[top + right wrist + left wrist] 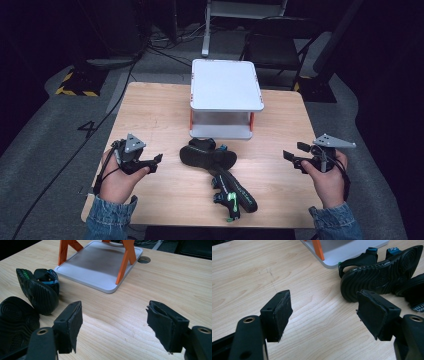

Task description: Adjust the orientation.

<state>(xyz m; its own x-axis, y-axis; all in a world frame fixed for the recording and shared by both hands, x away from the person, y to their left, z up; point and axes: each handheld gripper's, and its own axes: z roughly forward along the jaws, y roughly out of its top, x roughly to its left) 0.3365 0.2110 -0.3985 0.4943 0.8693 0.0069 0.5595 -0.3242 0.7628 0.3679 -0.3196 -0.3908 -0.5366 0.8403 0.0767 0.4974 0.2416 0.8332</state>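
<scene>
Left hand-held gripper (156,161): I see it low over the left part of the bench, in the person's left hand (117,180). Its jaws stand wide apart with bare wood between them, released, touching nothing.

Left pads (282,315): in the left gripper view the black pads face each other across a broad gap, pointing toward the nearer sandal's sole.

Right hand-held gripper (292,161): I see it over the right part of the bench, in the person's right hand (327,182). Its jaws are also spread wide and released, holding nothing.

Right pads (75,323): in the right gripper view they frame plain wood, with the sandals off to the left.

First black rubber sandal with ridged sole (207,156): lies on its side at the bench's middle, just before the stand, well apart from both grippers.

Second black sandal with green marks (232,192): lies nearer the person, its end touching the first sandal.

White two-tier stand with orange legs (225,85): sits at the far middle of the bench.

Light wooden bench (160,115): carries all of this.
</scene>
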